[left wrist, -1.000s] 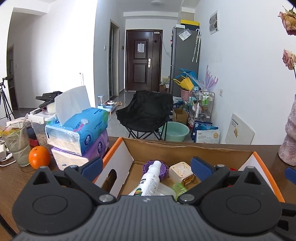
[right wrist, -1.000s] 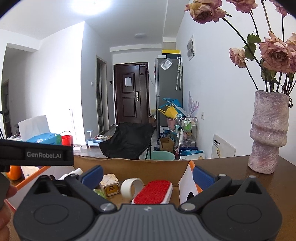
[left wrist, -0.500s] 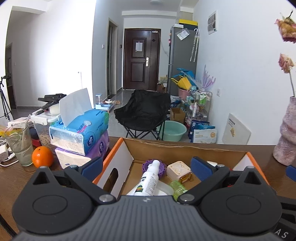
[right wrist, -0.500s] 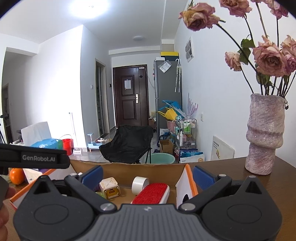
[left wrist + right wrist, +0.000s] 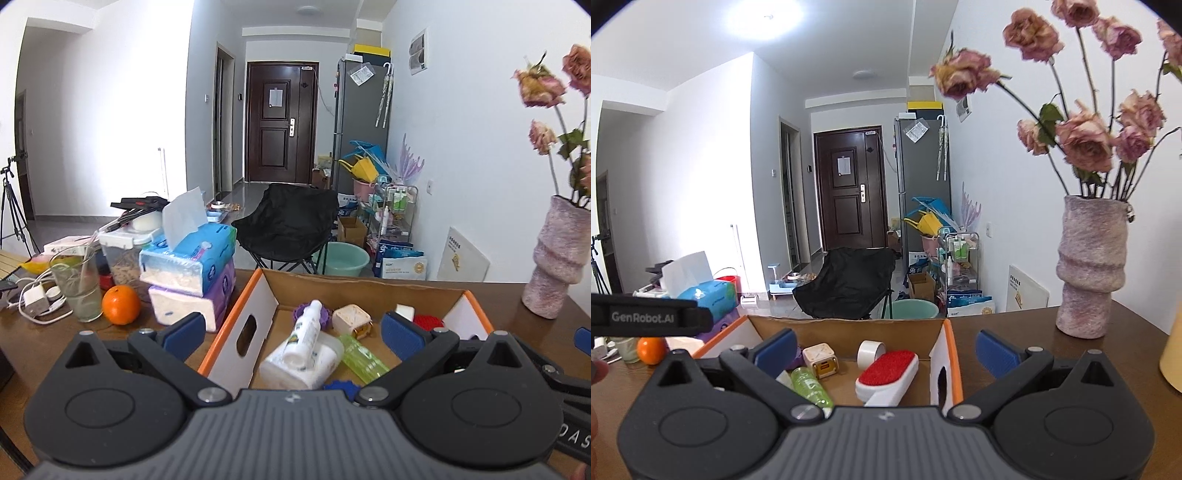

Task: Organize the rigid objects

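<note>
- Cardboard box [image 5: 258, 295] with orange edges sits on your brown worktop [image 5: 44, 339], its long side running left to right in front of you, open top up.
- Inside it, your white spray bottle [image 5: 304, 332] lies with its cap end pointing toward the far wall of the box, resting on a white roll pack [image 5: 321, 363].
- Beside that, the green tube [image 5: 364, 360] lies slanted, its long axis running from the box middle toward the near right.
- A cream cube [image 5: 351, 316] sits near the far wall, a purple ring-shaped thing [image 5: 327, 314] just left of it behind the bottle.
- From your right view, the red-faced brush [image 5: 886, 373] lies slanted against the right end of the box, with a tape roll [image 5: 870, 352] standing on edge just behind it.
- Your left gripper [image 5: 291, 332] is held level above the near side of the box, jaws spread wide and holding nothing.
- Your right gripper [image 5: 884, 349] hangs over the box's right end, jaws likewise wide apart and empty.
- Left of the box: stacked tissue packs [image 5: 190, 273], an orange [image 5: 121, 304], a glass [image 5: 77, 288].
- Right of the box, well apart: a vase [image 5: 1089, 269] of dried roses.
</note>
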A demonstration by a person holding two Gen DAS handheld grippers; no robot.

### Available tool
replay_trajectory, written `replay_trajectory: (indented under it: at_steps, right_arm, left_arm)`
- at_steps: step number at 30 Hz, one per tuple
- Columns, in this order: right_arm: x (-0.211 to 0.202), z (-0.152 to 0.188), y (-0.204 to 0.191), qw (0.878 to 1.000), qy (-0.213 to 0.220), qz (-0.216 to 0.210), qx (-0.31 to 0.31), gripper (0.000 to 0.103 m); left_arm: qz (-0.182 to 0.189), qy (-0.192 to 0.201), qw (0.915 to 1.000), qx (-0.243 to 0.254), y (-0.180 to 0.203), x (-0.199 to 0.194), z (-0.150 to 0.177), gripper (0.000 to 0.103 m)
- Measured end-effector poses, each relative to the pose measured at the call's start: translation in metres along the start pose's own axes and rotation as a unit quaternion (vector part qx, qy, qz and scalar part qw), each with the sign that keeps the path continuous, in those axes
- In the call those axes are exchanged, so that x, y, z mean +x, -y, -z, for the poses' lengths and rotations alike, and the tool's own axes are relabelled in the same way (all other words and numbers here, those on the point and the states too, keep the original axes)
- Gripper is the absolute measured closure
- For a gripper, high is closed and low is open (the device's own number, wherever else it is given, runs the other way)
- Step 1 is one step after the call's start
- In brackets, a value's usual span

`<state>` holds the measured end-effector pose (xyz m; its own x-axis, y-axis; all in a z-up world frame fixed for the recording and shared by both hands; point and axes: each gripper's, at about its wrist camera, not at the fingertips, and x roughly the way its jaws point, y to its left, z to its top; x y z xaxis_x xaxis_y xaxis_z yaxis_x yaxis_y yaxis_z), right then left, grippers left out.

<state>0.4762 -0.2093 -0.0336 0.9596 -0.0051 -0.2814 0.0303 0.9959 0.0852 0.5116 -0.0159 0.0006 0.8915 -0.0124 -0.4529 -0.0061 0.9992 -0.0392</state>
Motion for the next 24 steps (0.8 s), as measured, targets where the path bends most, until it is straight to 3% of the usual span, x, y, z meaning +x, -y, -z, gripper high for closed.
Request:
replay_trajectory:
  at_steps: [12, 24]
  right_arm:
    - [-0.099, 0.009, -0.007, 1.0, 0.008, -0.003, -0.004, 0.0]
    - [-0.195, 0.028, -0.018, 1.0, -0.004, -0.004, -0.021, 0.0]
  left_arm:
    - [-0.002, 0.002, 0.9998, 0.018, -0.012, -0.096, 0.023, 0.0]
    - [0.004, -0.009, 0.9997, 0.021, -0.02, -0.187, 0.067, 0.0]
